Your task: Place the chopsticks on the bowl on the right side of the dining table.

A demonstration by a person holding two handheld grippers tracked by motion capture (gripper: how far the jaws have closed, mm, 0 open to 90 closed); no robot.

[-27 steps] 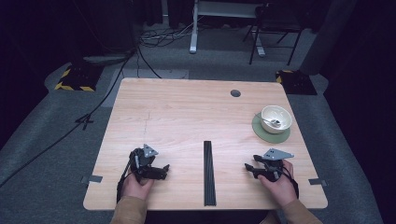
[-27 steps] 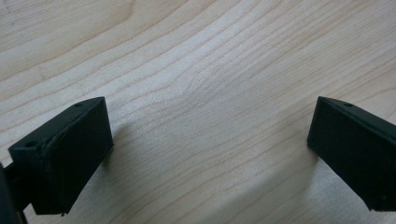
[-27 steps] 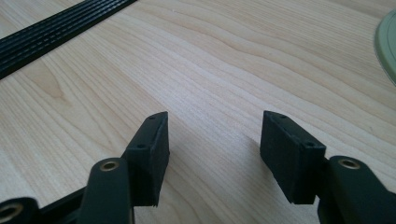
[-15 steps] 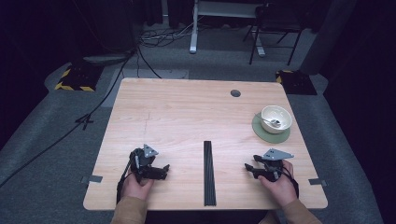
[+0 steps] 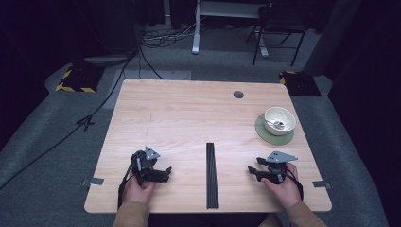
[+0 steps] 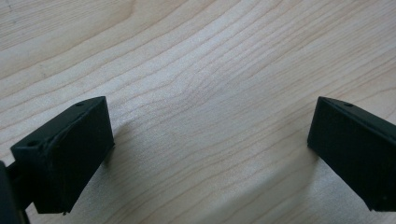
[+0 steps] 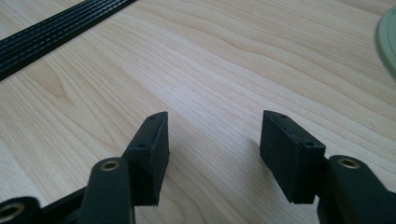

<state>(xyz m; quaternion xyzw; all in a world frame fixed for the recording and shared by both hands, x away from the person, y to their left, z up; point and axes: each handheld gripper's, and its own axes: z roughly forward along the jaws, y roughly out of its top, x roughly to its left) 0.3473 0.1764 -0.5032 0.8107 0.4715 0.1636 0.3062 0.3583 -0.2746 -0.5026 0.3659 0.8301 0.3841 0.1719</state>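
My left gripper (image 5: 163, 173) rests on the wooden table (image 5: 189, 118) near its front left, held by a hand. In the left gripper view its jaws (image 6: 210, 121) stand wide apart over bare wood, open and holding nothing. My right gripper (image 5: 253, 170) lies near the front right, its tips turned toward the table's middle. Its jaws (image 7: 215, 135) are open too, with only wood between them. A long black strip (image 5: 212, 175) lies between the two grippers and crosses the upper left corner of the right gripper view (image 7: 56, 32).
A white bowl (image 5: 280, 119) with a spoon (image 5: 276, 124) in it stands on a green saucer (image 5: 274, 136) at the right, behind the right gripper. The saucer's rim (image 7: 387, 42) edges the right gripper view. A round cable hole (image 5: 238, 94) sits near the far edge.
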